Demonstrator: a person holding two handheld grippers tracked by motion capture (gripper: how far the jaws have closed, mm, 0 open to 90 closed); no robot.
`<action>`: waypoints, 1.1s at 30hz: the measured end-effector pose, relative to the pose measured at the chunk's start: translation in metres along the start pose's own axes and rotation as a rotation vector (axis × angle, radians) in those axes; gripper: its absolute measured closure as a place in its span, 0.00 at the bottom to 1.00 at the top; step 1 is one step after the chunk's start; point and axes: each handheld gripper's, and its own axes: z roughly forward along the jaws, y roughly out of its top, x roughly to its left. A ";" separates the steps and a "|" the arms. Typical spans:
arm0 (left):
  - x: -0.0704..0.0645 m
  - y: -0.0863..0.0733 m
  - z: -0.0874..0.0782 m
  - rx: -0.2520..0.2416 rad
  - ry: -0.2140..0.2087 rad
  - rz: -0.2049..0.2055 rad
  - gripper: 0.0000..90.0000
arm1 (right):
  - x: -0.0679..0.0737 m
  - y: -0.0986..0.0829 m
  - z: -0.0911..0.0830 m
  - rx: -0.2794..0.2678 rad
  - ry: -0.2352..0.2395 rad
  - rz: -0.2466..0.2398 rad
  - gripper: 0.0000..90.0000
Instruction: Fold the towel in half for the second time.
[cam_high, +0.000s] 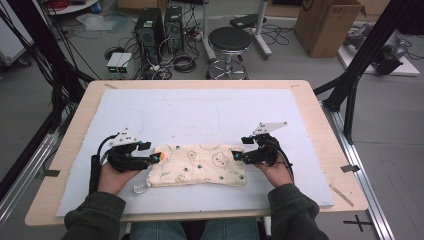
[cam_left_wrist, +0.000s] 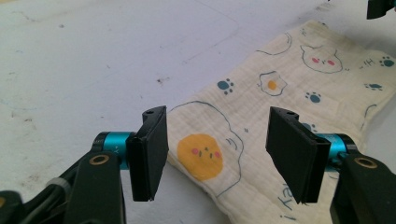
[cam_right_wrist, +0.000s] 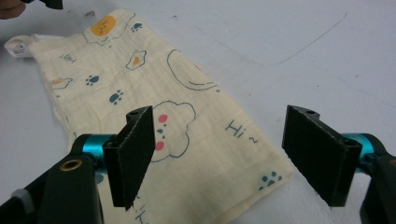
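White foam surface (cam_high: 200, 107): both hand-held grippers, left (cam_high: 159, 158) and right (cam_high: 237, 156), gape empty at the folded cloth (cam_high: 200, 167); uneven pinches could drag it crooked.

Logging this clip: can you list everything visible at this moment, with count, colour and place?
cloth: one, cream with printed eggs, paws and clouds, folded flat on the mat between the two tools
mat: one, white, covering most of the table top
table: one, light wood, under the mat
stool: one, black seat, on the floor beyond the table
computer towers: two, black, on the floor at the back
cardboard box: one, brown, back right on the floor
left tool: one, black with teal fittings, jaws open over the cloth's left end
right tool: one, black with teal fittings, jaws open over the cloth's right end
hands: two, dark green sleeves, at the near edge
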 end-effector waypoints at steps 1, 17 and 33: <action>0.001 0.000 0.000 0.008 0.002 -0.004 0.44 | -0.001 0.000 0.000 0.001 -0.001 -0.002 0.28; 0.022 0.008 0.018 0.034 0.040 -0.081 0.53 | -0.027 0.020 0.004 0.066 -0.015 0.009 0.47; 0.036 -0.001 0.040 0.150 0.054 -0.102 0.65 | -0.042 0.009 0.026 0.219 0.002 0.061 0.71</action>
